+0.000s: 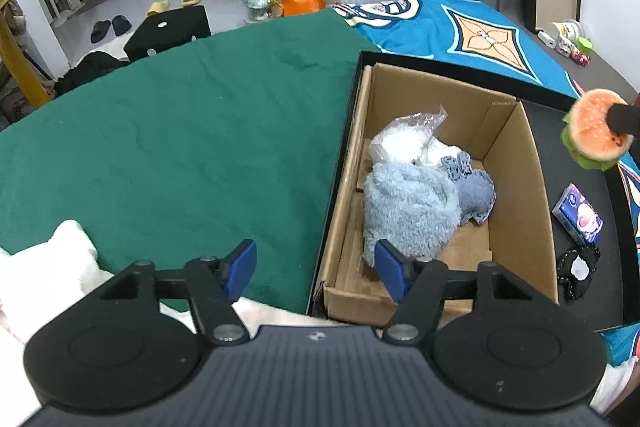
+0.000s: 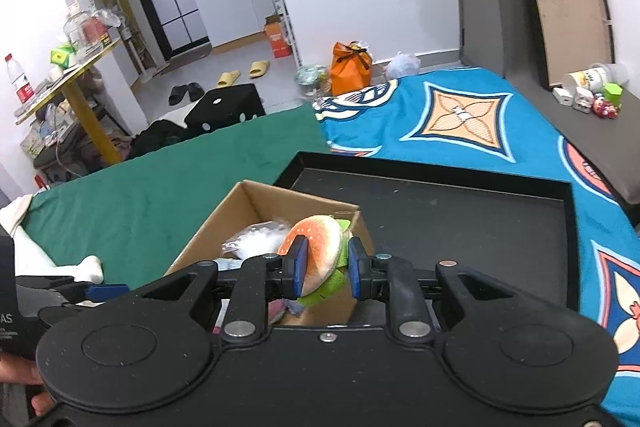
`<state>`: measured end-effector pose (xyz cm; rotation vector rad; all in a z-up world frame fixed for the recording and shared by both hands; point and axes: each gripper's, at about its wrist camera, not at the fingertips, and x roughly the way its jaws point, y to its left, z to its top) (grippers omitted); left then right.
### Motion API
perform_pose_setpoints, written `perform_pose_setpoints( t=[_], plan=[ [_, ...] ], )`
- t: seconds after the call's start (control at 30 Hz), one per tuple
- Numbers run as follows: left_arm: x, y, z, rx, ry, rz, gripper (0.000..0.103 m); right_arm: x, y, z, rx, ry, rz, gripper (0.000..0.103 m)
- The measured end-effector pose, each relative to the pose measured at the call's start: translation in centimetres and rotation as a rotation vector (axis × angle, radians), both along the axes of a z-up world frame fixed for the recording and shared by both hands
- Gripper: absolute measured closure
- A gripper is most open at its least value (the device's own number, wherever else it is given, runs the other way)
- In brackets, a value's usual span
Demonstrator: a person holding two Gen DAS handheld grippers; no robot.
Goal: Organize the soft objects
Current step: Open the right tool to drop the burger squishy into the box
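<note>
The right gripper [image 2: 325, 269] is clamped on a plush burger [image 2: 318, 251], its blue pads pressing bun and lettuce from either side, and carries it in the air just beside the right wall of the cardboard box [image 1: 536, 187], which sits at the left edge of a black tray [image 2: 460, 215]. The left gripper [image 1: 316, 273] holds nothing; its jaws stand apart over the near left corner of the box, one pad over the green blanket [image 1: 180, 147], the other just above the fluffy blue toy [image 1: 408, 207]. Inside the box that toy lies against a smaller grey-blue knitted toy [image 1: 476, 193] and a clear bag of white stuffing [image 1: 404, 139], all crowded toward the left wall. The risk, I judge, is in the grip and the wall: the burger is squashed at one side and hangs low, so it may slip or spring sideways on release and land on the tray or outside. Dragged low, it could catch the upright right wall and tip or shove the light box. The two grippers could also meet above the opening. Open room lies along the box's right and near side, where bare cardboard floor shows; a small printed packet [image 1: 578, 213] and a dark pouch [image 1: 580, 271] occupy the tray's near right part.
</note>
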<state>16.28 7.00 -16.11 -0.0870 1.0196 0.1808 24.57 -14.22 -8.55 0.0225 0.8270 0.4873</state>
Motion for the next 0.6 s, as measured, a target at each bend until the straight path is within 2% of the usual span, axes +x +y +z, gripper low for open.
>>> perform_pose_setpoints(
  t=[0.3, 0.37, 0.43, 0.47, 0.6],
  plan=[
    [0.2, 0.8, -1.0, -0.052, 0.012, -0.006, 0.077, -0.1, 2.6, -0.6, -0.013, 0.037, 0.043, 0.080],
    [0.3, 0.9, -1.2, -0.065, 0.015, -0.012, 0.085, -0.1, 2.9, -0.7, -0.012, 0.055, 0.048, 0.074],
    [0.3, 1.0, -1.3, -0.077, 0.012, -0.017, 0.091, 0.0, 2.8, -0.5, -0.009, 0.066, 0.039, 0.064],
    [0.2, 1.1, -1.3, -0.088, 0.006, -0.019, 0.094, 0.0, 2.6, -0.4, -0.006, 0.062, 0.032, 0.055],
    [0.0, 1.3, -1.1, -0.112, -0.007, -0.018, 0.094, 0.2, 1.4, 0.0, -0.012, 0.050, 0.005, 0.053]
  ],
)
